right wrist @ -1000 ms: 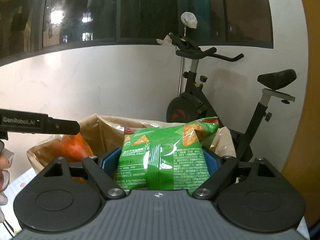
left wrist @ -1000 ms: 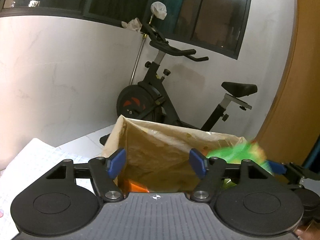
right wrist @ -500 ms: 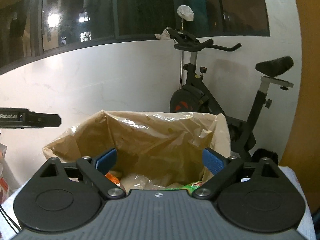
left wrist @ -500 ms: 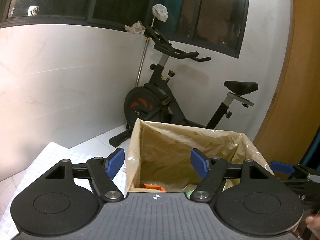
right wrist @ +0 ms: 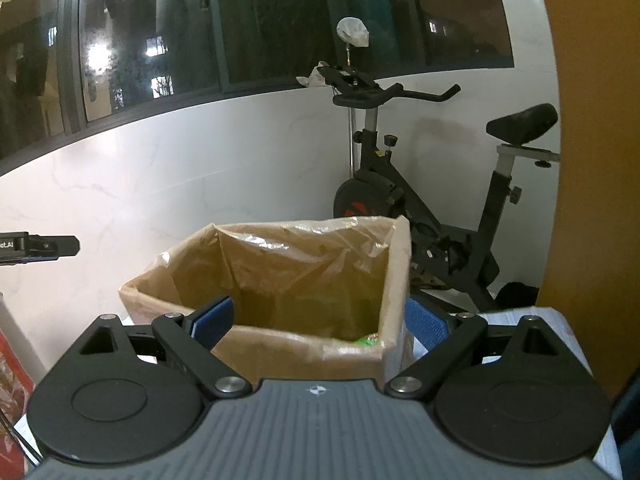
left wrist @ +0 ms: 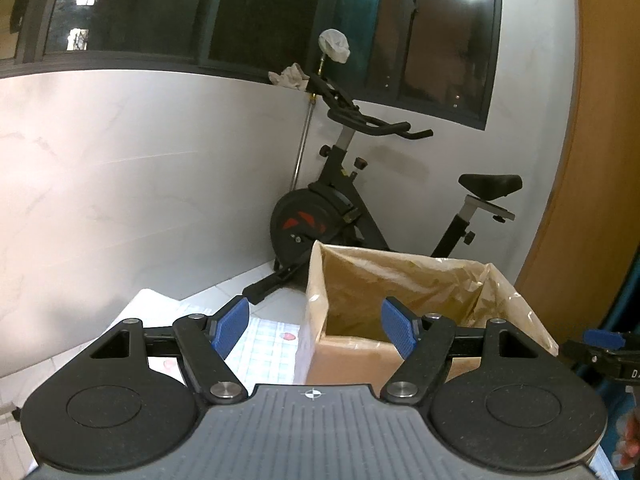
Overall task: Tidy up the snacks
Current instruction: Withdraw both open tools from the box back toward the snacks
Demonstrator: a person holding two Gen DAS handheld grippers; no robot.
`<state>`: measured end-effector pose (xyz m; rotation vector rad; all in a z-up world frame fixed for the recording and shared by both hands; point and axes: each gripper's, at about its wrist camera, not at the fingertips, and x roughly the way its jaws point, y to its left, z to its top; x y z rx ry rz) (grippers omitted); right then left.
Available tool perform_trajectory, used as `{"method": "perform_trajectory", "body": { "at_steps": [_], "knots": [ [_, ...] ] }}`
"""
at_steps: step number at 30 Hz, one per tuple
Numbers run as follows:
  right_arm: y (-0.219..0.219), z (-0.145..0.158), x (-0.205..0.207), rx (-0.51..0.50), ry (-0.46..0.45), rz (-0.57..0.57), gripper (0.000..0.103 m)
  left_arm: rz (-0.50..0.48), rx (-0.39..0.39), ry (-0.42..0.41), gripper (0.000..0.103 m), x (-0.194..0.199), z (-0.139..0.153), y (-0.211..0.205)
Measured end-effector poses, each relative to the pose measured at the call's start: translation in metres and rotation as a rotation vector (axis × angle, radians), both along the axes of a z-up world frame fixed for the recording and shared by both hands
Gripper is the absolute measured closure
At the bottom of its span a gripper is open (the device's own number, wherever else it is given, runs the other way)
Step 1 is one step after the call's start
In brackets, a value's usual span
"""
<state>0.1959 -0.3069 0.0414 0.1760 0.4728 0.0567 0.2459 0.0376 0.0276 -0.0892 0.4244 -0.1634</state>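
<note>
White marble wall, dark windows and an exercise bike (right wrist: 416,200) stand behind a cardboard box (right wrist: 288,348) lined with clear plastic on the bench. Both the left gripper (left wrist: 314,326) and right gripper (right wrist: 316,320) hang released and empty, jaws spread. The box sits just ahead of each; a green snack bag (right wrist: 368,338) peeks from its bottom, ahead-right of the right gripper. For the next fetch, I judge it best to lift clear of the liner's loose rim before turning away.
</note>
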Motion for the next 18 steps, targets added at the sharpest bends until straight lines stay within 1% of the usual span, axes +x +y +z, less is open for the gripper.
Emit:
{"method": "perform_trajectory", "body": {
  "at_steps": [6,9,11,14,18],
  "knots": [
    [0.001,-0.012,-0.025,-0.025,0.018,0.004,0.009,-0.004,0.049,-0.004,0.028,-0.022,-0.01,0.003],
    [0.002,-0.02,-0.037,-0.024,0.029,0.005,0.009,-0.01,0.03,0.018,0.028,-0.03,-0.018,0.01],
    [0.003,-0.026,-0.043,-0.029,0.035,0.007,0.009,-0.008,0.031,0.028,0.028,-0.036,-0.025,0.012],
    [0.006,-0.036,-0.052,-0.031,0.043,0.015,0.009,-0.014,0.048,0.051,0.028,-0.043,-0.038,0.012],
    [0.01,-0.048,-0.059,-0.023,0.051,0.022,0.009,-0.048,0.081,0.09,0.028,-0.048,-0.058,0.009]
  ]
}}
